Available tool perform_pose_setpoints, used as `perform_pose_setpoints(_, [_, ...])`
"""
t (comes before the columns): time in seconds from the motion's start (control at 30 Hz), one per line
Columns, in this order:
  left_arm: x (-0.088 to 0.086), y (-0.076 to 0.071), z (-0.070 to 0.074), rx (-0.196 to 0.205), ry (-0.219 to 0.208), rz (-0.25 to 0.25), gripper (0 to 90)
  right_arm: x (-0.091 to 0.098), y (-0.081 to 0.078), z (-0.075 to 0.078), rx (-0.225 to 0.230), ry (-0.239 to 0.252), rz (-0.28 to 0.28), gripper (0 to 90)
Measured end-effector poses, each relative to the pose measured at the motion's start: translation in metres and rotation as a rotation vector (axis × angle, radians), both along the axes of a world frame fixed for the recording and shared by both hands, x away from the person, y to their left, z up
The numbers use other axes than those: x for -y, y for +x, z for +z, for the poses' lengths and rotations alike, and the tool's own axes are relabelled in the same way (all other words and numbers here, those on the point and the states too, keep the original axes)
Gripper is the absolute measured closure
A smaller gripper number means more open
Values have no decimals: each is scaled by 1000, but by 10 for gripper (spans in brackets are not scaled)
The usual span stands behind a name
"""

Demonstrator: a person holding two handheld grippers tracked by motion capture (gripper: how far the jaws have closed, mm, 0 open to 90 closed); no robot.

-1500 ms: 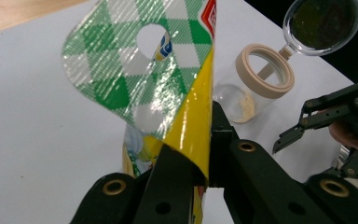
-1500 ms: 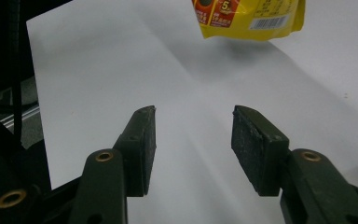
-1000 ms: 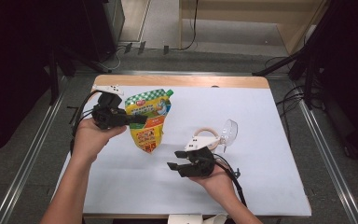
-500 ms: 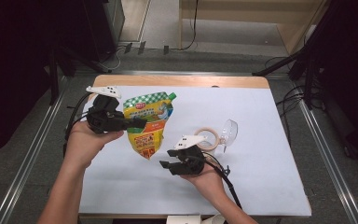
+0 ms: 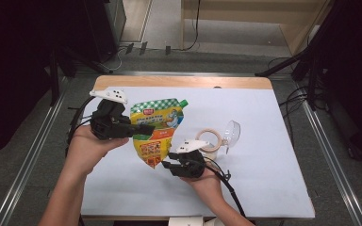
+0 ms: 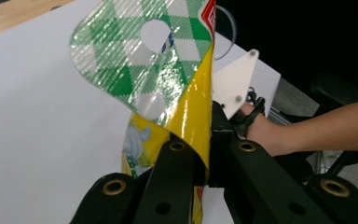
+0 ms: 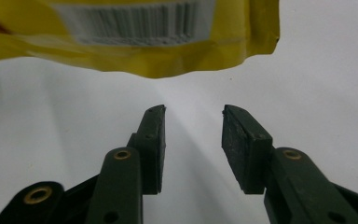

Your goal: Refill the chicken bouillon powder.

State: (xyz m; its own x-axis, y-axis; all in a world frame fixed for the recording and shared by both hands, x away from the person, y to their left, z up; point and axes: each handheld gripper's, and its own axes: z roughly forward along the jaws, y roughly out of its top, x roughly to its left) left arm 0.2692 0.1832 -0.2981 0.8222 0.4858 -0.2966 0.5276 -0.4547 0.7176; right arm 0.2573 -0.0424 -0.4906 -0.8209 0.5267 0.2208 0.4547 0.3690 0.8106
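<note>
One pouch (image 5: 156, 132); one tape roll (image 5: 209, 139); one clear suction cup (image 5: 232, 133); two grippers, left (image 5: 141, 130) and right (image 5: 166, 165); one table (image 5: 264, 155).

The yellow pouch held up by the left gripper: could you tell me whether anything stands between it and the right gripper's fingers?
Nothing visible does. In the right gripper view the fingers stand apart with only bare white table sheet between them, and the yellow pouch hangs just beyond their tips, untouched.
</note>
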Motion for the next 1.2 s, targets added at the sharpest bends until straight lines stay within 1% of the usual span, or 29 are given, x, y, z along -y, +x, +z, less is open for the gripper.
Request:
perform_pose_setpoints(0.07, [1, -1, 1, -1, -4, -7, 900, 0, -1, -1, 0, 1, -7, 642])
perform_pose_setpoints(0.1, [4, -4, 3, -4, -9, -24, 900, -1, -1, -3, 12, 5, -12, 666])
perform_pose_setpoints(0.17, [5, -4, 3, -10, -16, -31, 900, -1, -1, -3, 15, 4, -15, 675])
perform_pose_setpoints(0.2, [7, -6, 4, -19, -23, -49, 900, 0, 0, -4, 23, 11, -29, 686])
perform_pose_setpoints(0.23, [11, -7, 5, -20, -25, -59, 900, 1, 0, -4, 26, 18, -35, 694])
perform_pose_setpoints(0.3, [13, -6, 3, -42, -24, -71, 900, 2, 0, -5, 38, 43, -44, 694])
perform_pose_setpoints(0.33, [13, -5, 0, -59, -23, -70, 900, 3, 0, -4, 44, 53, -48, 694])
perform_pose_setpoints(0.37, [13, -3, -2, -69, -36, -66, 900, 4, -1, -3, 63, 61, -49, 696])
perform_pose_setpoints(0.4, [13, -3, -2, -69, -36, -66, 900, 4, -1, -3, 63, 61, -49, 696])
perform_pose_setpoints(0.43, [13, -1, -5, -63, -16, -35, 900, 5, -5, -2, 118, 59, -36, 696])
perform_pose_setpoints(0.47, [13, -1, -5, -63, -16, -35, 900, 5, -5, -2, 118, 59, -36, 696])
perform_pose_setpoints(0.5, [13, 1, -7, -66, -2, -14, 900, 3, -10, 0, 175, 32, -31, 682])
perform_pose_setpoints(0.53, [13, 1, -7, -66, -2, -14, 900, 3, -10, 0, 175, 32, -31, 682])
perform_pose_setpoints(0.57, [13, 4, -10, -80, -34, -16, 900, 1, -12, 1, 195, 14, -8, 681])
perform_pose_setpoints(0.63, [15, 5, -12, -90, -62, -18, 898, 0, -15, 2, 201, 8, 2, 679])
perform_pose_setpoints(0.67, [16, 5, -13, -96, -73, -20, 893, -1, -17, 3, 204, -4, 4, 679])
perform_pose_setpoints(0.7, [16, 5, -13, -96, -73, -20, 893, -2, -17, 3, 216, -14, 6, 679])
perform_pose_setpoints(0.73, [18, 5, -14, -94, -76, -18, 893, -2, -17, 3, 216, -14, 6, 679])
perform_pose_setpoints(0.77, [23, 5, -15, -74, -61, -5, 888, -3, -19, 4, 220, -23, 13, 679])
perform_pose_setpoints(0.8, [23, 5, -15, -74, -61, -5, 885, -3, -19, 4, 220, -23, 13, 679])
perform_pose_setpoints(0.83, [25, 5, -16, -61, -48, 12, 877, -3, -20, 4, 231, -30, 21, 679])
perform_pose_setpoints(0.87, [26, 6, -17, -60, -43, 17, 873, -4, -22, 4, 240, -35, 24, 678])
perform_pose_setpoints(0.9, [27, 7, -18, -63, -47, 17, 873, -5, -23, 4, 248, -51, 33, 679])
perform_pose_setpoints(0.93, [27, 7, -18, -63, -47, 17, 872, -5, -23, 4, 248, -51, 33, 679])
perform_pose_setpoints(1.0, [27, 9, -21, -61, -52, 30, 868, -6, -25, 4, 230, -40, 41, 680])
perform_pose_setpoints(1.07, [28, 9, -22, -59, -46, 36, 859, -7, -25, 4, 218, -43, 41, 680])
perform_pose_setpoints(1.1, [29, 10, -24, -57, -42, 38, 854, -7, -25, 4, 211, -54, 39, 680])
perform_pose_setpoints(1.2, [32, 10, -26, -55, -39, 38, 849, -6, -25, 3, 194, -54, 42, 680])
